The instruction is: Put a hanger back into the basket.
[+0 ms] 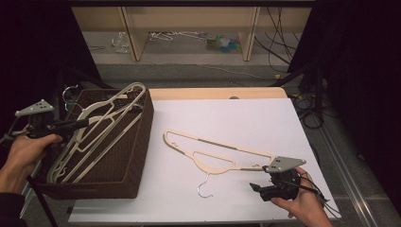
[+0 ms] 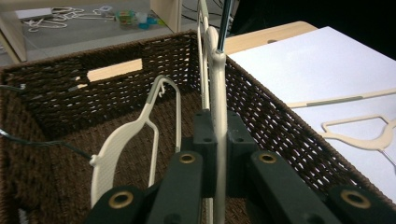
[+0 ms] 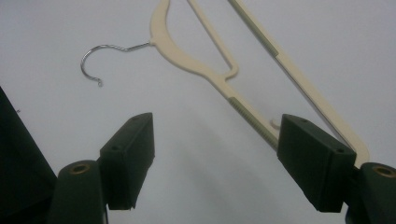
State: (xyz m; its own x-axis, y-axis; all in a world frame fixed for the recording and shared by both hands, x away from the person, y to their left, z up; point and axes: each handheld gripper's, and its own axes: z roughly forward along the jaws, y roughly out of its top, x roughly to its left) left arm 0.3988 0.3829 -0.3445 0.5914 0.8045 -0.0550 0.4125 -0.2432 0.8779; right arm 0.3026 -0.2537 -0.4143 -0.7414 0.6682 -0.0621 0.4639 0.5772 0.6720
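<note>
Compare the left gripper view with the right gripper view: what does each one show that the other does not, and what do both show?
Left gripper view alone: the brown wicker basket, a cream hanger lying inside it, and another cream hanger clamped between that gripper's jaws, over the basket.

Right gripper view alone: the metal hook of the hanger on the table, and the right gripper with its jaws wide open, holding nothing.

Both: the white table surface and that cream hanger lying flat on it.
</note>
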